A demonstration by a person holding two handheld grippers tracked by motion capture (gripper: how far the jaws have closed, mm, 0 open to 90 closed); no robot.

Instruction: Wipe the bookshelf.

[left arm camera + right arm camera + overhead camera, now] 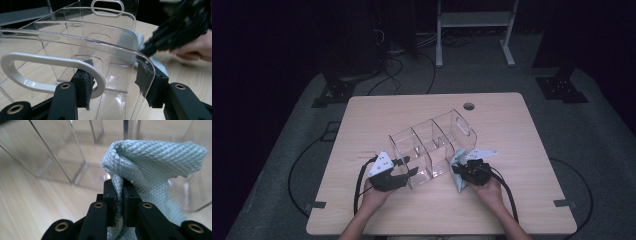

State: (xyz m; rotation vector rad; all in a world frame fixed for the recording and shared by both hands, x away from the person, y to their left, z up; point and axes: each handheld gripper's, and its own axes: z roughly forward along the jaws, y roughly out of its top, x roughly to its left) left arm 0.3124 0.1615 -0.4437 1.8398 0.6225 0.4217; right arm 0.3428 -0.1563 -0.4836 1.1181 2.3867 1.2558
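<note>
One clear plastic organizer (432,145) with three compartments lies at the middle of the tabletop (522,200), beside one pale blue cloth (459,165) at its 4 o'clock. The left gripper (404,170), at the organizer's 8 o'clock, has its jaws partly open, clamped across the organizer's end wall by the handle slot. The right gripper (459,172) has its jaws nearly closed, pinching the cloth against the organizer's side.

There are no words, numbers, labels or signs to read, not on the clear plastic box with compartments (432,147), nor on the light blue woven cloth (155,162) beside it.
</note>
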